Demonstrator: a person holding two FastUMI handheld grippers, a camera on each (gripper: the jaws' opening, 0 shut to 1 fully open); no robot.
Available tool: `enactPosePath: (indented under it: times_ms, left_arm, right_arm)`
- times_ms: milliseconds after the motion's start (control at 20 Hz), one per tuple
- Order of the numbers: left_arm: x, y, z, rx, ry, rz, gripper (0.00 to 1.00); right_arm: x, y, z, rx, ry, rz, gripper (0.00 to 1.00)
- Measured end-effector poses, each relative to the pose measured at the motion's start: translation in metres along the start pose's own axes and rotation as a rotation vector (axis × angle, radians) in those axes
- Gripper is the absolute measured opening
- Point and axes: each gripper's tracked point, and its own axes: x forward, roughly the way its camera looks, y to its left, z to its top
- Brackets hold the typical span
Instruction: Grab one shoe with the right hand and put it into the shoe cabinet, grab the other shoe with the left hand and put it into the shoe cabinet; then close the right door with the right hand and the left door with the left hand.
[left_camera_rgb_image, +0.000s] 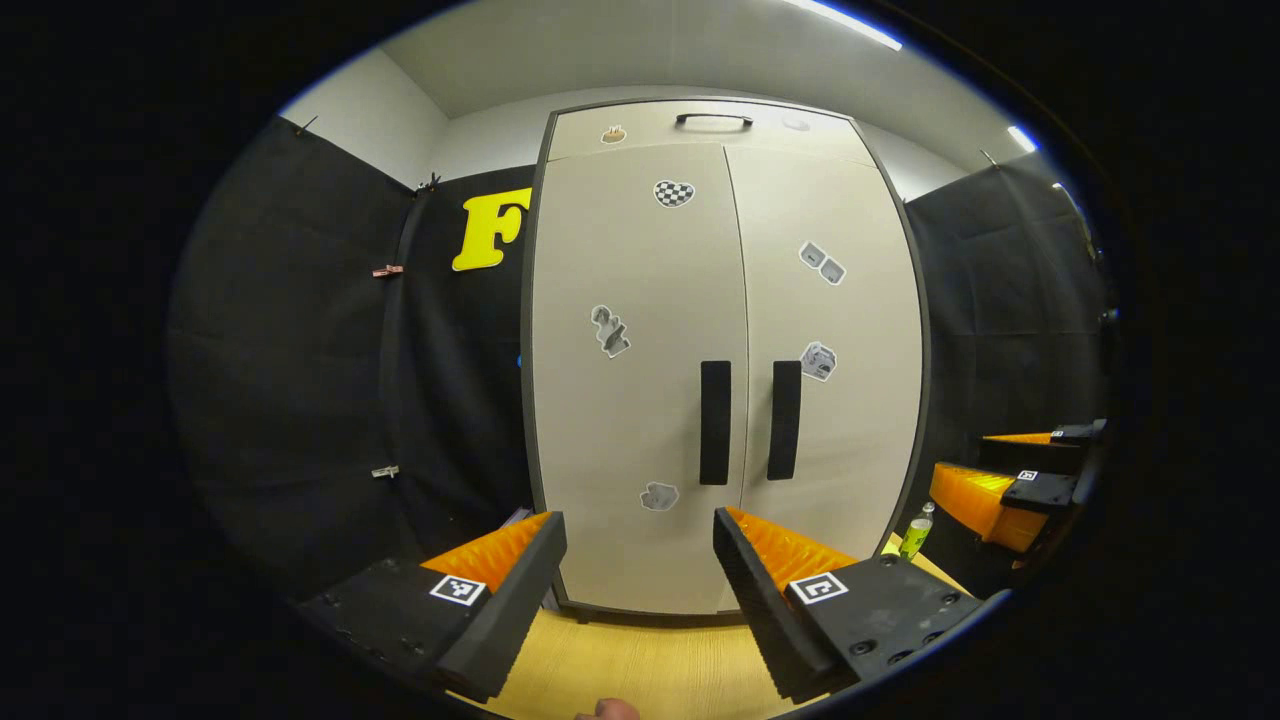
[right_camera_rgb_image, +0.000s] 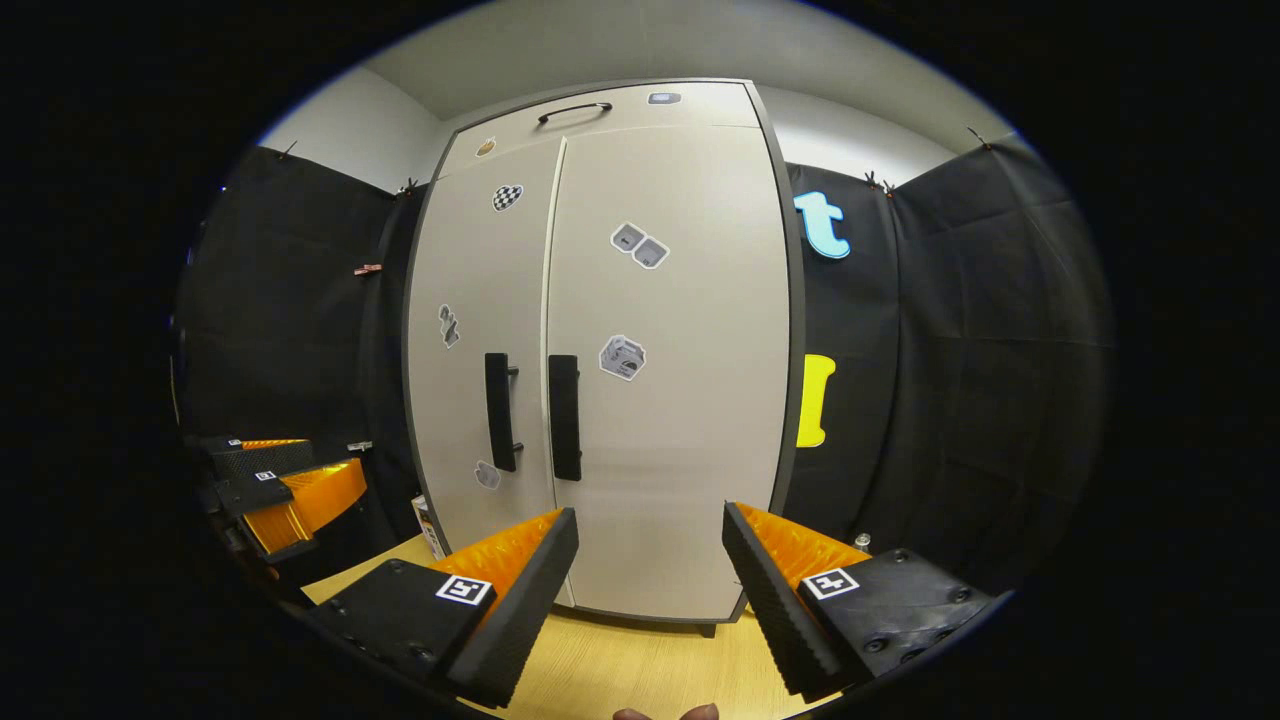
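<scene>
The pale shoe cabinet (left_camera_rgb_image: 640, 400) stands straight ahead with both doors shut and several stickers on them. Its left door handle (left_camera_rgb_image: 715, 422) and right door handle (left_camera_rgb_image: 785, 420) hang side by side at the middle seam. My left gripper (left_camera_rgb_image: 640, 585) is open, a short way back from the doors, nothing between its fingers. In the right gripper view the same cabinet (right_camera_rgb_image: 680, 400) fills the middle, with the handles (right_camera_rgb_image: 563, 417) left of centre. My right gripper (right_camera_rgb_image: 650, 590) is open and empty too. The other gripper shows at the side in each view (left_camera_rgb_image: 1030, 480) (right_camera_rgb_image: 275, 490).
The cabinet stands on a light wooden floor (left_camera_rgb_image: 650, 670). A green bottle (left_camera_rgb_image: 915, 532) sits at the cabinet's right foot. A small box (right_camera_rgb_image: 430, 525) leans at its left foot. Black cloth walls close in on both sides. A black top handle (left_camera_rgb_image: 713, 119) sits above the doors.
</scene>
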Motion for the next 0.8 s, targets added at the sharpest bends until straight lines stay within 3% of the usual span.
enactPosePath:
  times_ms: [800]
  left_arm:
    - [0.004, -0.015, -0.023, -0.04, 0.039, -0.035, 0.95]
  right_arm:
    - [0.002, 0.013, -0.02, -0.015, 0.018, 0.076, 0.98]
